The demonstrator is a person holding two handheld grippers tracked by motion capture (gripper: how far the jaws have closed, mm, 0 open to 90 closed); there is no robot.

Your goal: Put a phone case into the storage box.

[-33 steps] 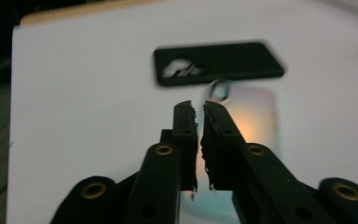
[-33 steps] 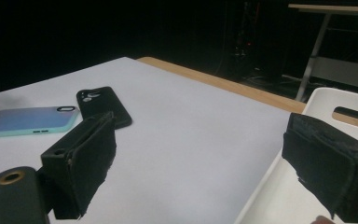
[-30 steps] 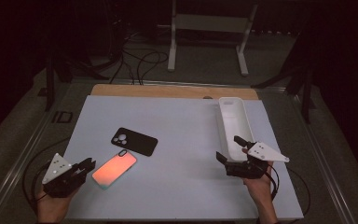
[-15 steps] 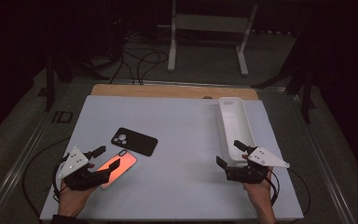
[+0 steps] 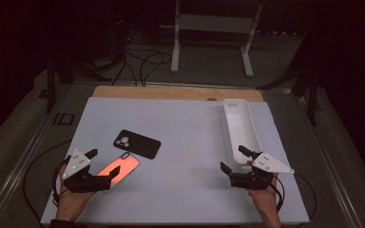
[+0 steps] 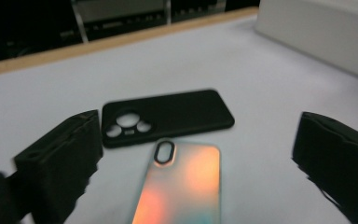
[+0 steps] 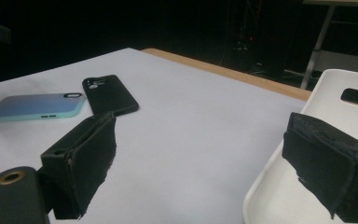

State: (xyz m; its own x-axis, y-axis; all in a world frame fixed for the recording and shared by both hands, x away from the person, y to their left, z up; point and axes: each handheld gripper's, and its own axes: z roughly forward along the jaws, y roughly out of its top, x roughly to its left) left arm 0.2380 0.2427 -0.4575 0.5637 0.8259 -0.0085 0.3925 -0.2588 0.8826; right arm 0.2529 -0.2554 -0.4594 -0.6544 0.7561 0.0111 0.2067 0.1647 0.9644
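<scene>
Your white tabletop [image 5: 185, 142] sits in a dark room. Your left gripper [image 5: 100, 167] gapes wide around the iridescent phone case [image 5: 119, 167], beside the black phone case [image 5: 137, 143]. Your right gripper [image 5: 234, 160], wide too, straddles the white tray's [image 5: 237, 124] near rim.

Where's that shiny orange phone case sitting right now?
In the high view the iridescent phone case lies at the table's near left, just in front of the black phone case, between the open left gripper jaws.
</scene>
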